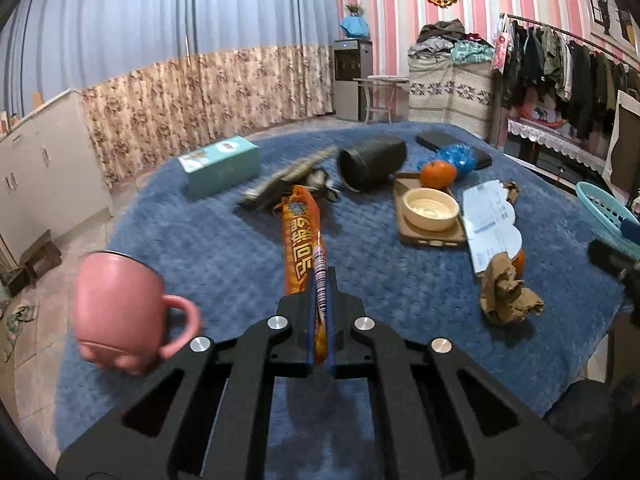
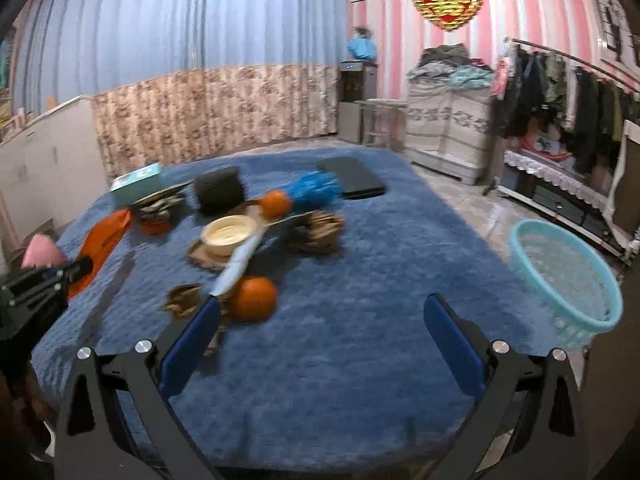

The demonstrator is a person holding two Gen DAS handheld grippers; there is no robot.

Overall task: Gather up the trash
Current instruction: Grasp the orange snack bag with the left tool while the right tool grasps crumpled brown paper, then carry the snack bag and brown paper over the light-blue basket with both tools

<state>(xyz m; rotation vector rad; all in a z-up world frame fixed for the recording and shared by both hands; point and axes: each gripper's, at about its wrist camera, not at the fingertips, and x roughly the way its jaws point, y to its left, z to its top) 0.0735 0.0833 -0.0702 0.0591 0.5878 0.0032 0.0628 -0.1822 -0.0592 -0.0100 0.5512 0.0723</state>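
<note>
My left gripper (image 1: 320, 280) is shut on an orange snack wrapper (image 1: 302, 240), which it holds edge-on above the blue blanket (image 1: 224, 264). The wrapper also shows in the right wrist view (image 2: 105, 240), with the left gripper (image 2: 82, 266) at the left edge. My right gripper (image 2: 320, 312) is open and empty above the blanket. Crumpled brown paper (image 1: 506, 292) lies at the right, near a white paper slip (image 1: 490, 216); the brown paper shows blurred in the right view (image 2: 184, 298). A turquoise basket (image 2: 568, 276) stands off the blanket's right edge, also in the left view (image 1: 608, 212).
On the blanket: a pink mug (image 1: 120, 312), a teal box (image 1: 220, 164), a tipped black cup (image 1: 370, 162), a cream bowl (image 1: 430, 208) on a brown board, oranges (image 1: 438, 174) (image 2: 253, 298), a blue bag (image 1: 458, 158), a black case (image 2: 352, 182). A clothes rack (image 1: 568, 64) stands right.
</note>
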